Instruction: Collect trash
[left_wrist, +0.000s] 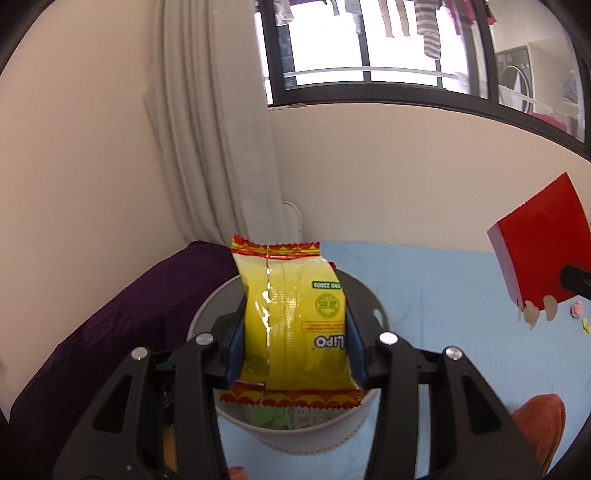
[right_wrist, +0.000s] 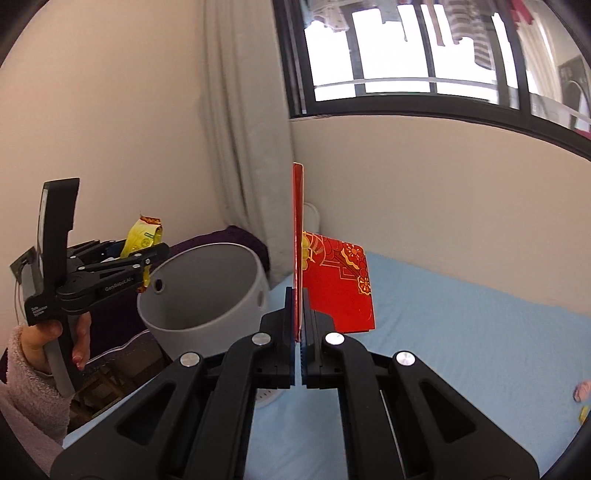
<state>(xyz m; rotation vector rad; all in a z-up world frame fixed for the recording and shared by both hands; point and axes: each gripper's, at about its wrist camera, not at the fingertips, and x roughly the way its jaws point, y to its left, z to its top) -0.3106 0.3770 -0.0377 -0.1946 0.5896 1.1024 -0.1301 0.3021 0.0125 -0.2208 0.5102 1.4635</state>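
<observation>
**Both grippers loaded, wrapper poised at the bin**

Your left gripper (left_wrist: 295, 328) pinches the yellow snack wrapper (left_wrist: 291, 325) across its width, a blue pad pressing each side edge. The wrapper hangs directly in front of the open mouth of the grey bin (left_wrist: 295, 439), which sits on the blue bedsheet (left_wrist: 443, 332) beside the purple cushion (left_wrist: 110, 332). Its long axis runs along the fingers, one crimped red seam pointing away from you and the other toward the camera; the printing reads upside down, so the pack is inverted in this view.

Expect the wrapper to behave as a thin, glossy film: very light, crinkly, probably slick against the pads. It looks already buckled where the pads squeeze it, so it offers no stiffness of its own. The mid-body hold looks sound; once freed, it should flutter rather than drop straight, so let go with it well over the bin's opening.

Your right gripper (right_wrist: 300, 325) is pressed together on the lower edge of the red envelope (right_wrist: 340, 288), holding it upright and edge-on, with a flap spreading to the right. It looks like stiff folded card, light and easy to crease, standing above the bedsheet just right of the bin. Its long axis points upward, away from the fingers.

A few small scraps (left_wrist: 578, 308) lie on the sheet further right.
</observation>
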